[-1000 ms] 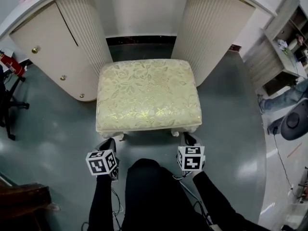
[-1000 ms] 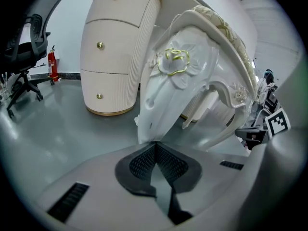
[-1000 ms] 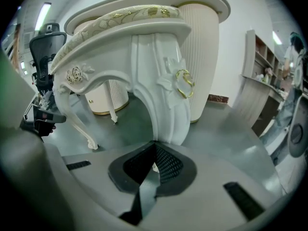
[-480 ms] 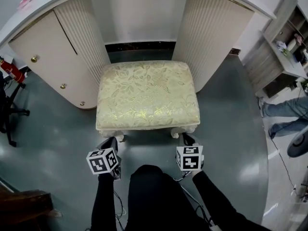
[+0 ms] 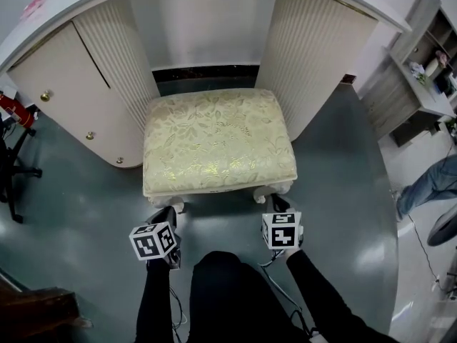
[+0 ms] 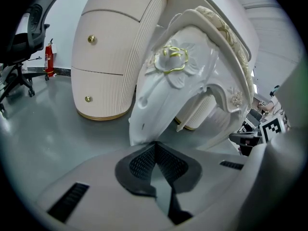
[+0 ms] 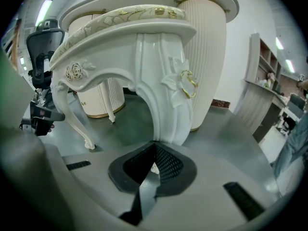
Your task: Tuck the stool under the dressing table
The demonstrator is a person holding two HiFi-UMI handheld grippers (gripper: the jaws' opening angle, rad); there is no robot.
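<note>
The stool (image 5: 218,140), white with a gold-leaf cushion, stands on the grey floor before the dressing table (image 5: 64,84), its far edge at the mouth of the knee gap (image 5: 206,73). My left gripper (image 5: 163,213) is at the near left leg. In the left gripper view the carved white leg (image 6: 163,95) runs down into the left gripper (image 6: 155,146), which is shut on it. My right gripper (image 5: 278,205) is at the near right leg. The right gripper view shows that leg (image 7: 166,95) clamped in the right gripper (image 7: 155,146).
An office chair (image 5: 11,166) and a red fire extinguisher (image 5: 14,109) stand at the left. A grey shelf unit (image 5: 418,73) is at the right, with a person's leg (image 5: 428,184) beside it. Dark brown furniture (image 5: 36,320) is at the bottom left.
The stool and both grippers have hardly shifted. The person at the right has moved off towards the frame's edge.
</note>
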